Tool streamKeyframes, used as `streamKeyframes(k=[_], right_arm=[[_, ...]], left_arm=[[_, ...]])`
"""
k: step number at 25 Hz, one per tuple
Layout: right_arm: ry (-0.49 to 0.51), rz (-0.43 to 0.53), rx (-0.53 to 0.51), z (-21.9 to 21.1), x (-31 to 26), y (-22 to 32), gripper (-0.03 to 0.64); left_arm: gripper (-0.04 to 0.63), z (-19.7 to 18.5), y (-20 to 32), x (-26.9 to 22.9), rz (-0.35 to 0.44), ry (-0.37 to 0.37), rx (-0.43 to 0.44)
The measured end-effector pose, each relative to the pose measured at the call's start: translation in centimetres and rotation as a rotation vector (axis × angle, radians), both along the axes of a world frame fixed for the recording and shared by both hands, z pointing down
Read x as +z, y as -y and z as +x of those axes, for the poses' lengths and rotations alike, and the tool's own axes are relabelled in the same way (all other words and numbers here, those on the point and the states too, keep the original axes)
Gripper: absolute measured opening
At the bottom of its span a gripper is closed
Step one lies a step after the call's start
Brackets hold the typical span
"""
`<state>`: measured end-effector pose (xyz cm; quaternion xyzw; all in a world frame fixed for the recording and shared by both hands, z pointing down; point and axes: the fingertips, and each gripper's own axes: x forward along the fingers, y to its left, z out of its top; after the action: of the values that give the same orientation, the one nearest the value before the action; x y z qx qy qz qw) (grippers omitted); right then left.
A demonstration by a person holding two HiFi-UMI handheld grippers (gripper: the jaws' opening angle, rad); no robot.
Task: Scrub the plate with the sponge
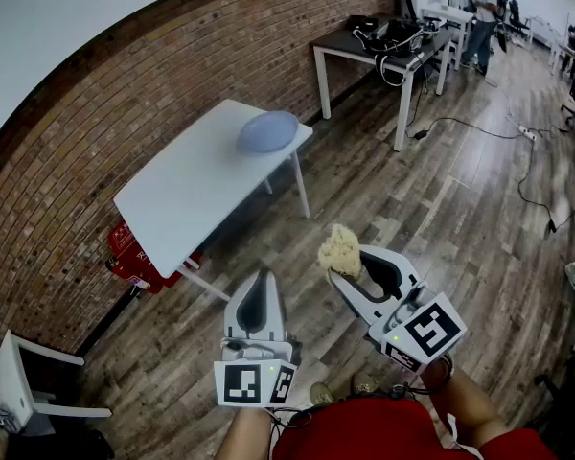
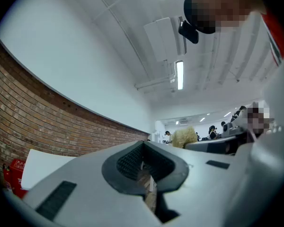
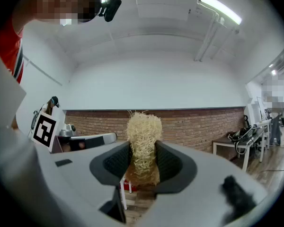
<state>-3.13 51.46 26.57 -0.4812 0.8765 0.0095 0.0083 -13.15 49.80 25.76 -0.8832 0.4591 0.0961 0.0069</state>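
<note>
A pale blue plate (image 1: 267,131) lies upside down at the far end of a white table (image 1: 187,195) by the brick wall. My right gripper (image 1: 343,263) is shut on a straw-coloured fibrous sponge (image 1: 339,250), which sticks up between its black pads (image 3: 143,148). My left gripper (image 1: 260,286) is shut with nothing between its jaws (image 2: 143,167). Both grippers hover over the wooden floor, well short of the table and apart from the plate. In the left gripper view the sponge (image 2: 184,137) shows at the right.
A red fire extinguisher box (image 1: 132,255) stands under the table by the wall. A white chair (image 1: 29,381) is at the lower left. A dark desk with cables (image 1: 388,44) stands further back, with cables trailing on the floor (image 1: 517,142). People stand at the far right (image 1: 481,12).
</note>
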Motion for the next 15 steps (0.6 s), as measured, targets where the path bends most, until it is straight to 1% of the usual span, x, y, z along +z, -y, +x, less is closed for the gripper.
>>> streamKeyframes(k=[9, 15], right_arm=[[-0.006, -0.003, -0.006, 0.9, 0.4, 0.2, 0.16], [-0.002, -0.002, -0.043, 2.0, 0.2, 0.8, 0.161]], left_arm=[[0.009, 1.2, 0.1, 0.3, -0.003, 0.01, 0.001], [0.009, 2.5, 1.1, 0.4, -0.016, 0.013, -0.013]])
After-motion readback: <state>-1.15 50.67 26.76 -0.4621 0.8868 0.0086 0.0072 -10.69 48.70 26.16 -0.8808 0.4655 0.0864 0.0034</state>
